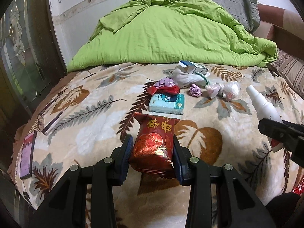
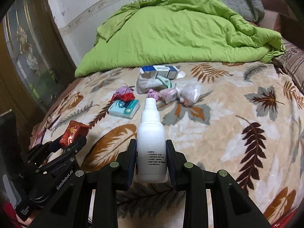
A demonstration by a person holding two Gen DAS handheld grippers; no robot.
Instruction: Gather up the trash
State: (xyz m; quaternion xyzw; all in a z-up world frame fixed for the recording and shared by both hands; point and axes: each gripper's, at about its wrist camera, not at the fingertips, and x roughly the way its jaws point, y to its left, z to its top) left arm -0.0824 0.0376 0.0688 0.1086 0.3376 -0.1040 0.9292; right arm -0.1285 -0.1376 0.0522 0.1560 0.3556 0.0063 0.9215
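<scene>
We find the left gripper (image 1: 152,152) clamped on a glossy red foil snack packet (image 1: 154,146) and the right gripper (image 2: 151,152) clamped on a white plastic spray bottle (image 2: 151,142) (both lifted clear of the leaf-patterned blanket (image 2: 228,133), we judge), so carrying them to a bin, unseen, comes next.

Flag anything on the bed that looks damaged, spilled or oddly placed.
Nothing spilled. The blue-and-white carton lies on its side with an end flap open, and the eyeglasses and phone sit near the blanket's left edge.

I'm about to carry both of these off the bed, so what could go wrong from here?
1. The left hand-held gripper pinches a soft red snack packet by its sides; it could crush or slip.
2. The right hand-held gripper holds the white spray bottle near its base, so the smooth bottle may tip or slide out.
3. The phone and glasses near the bed edge could get swept up as trash.
</scene>
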